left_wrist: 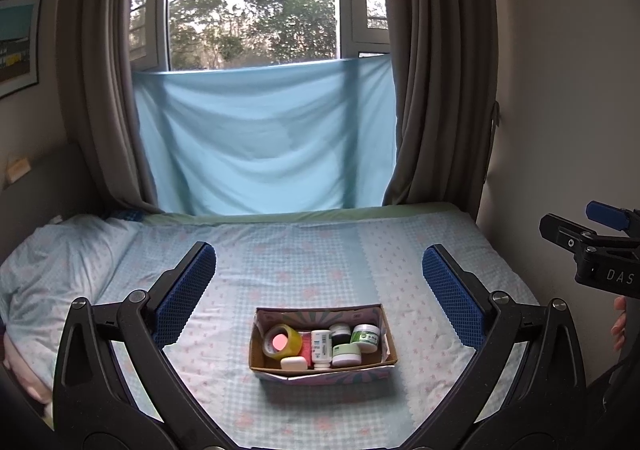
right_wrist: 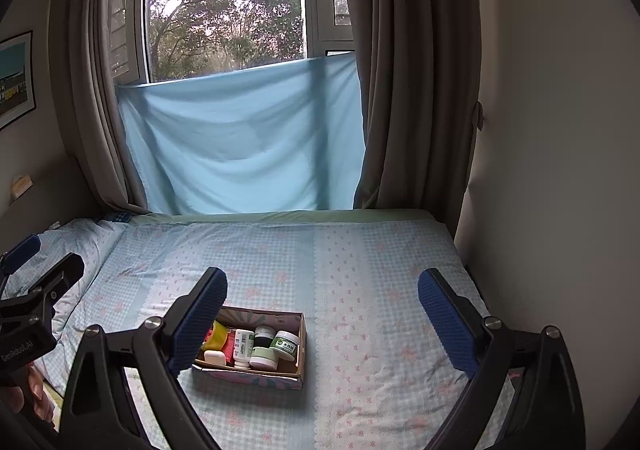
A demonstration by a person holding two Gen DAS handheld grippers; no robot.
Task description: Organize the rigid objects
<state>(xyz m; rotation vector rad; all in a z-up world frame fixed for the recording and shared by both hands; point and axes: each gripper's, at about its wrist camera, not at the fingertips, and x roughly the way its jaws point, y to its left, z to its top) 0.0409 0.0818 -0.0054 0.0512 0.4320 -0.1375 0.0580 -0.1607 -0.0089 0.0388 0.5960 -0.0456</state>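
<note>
Cardboard box [left_wrist: 322, 364] on checked bedsheet [left_wrist: 304, 258], holding tape roll [left_wrist: 281, 341], white bottle [left_wrist: 321, 349] and green-labelled jars [left_wrist: 365, 337], print unreadable. Left gripper [left_wrist: 319, 290] and right gripper [right_wrist: 322, 310] agape, empty; "DAS" legible on right gripper's body.

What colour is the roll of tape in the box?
Yellow. The tape roll shows best in the left wrist view, at the box's left end.

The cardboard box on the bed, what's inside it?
In the cardboard box: a yellow tape roll, a white bottle, two green-and-white jars, a dark jar, a small white case and something pink, mostly covered.
</note>
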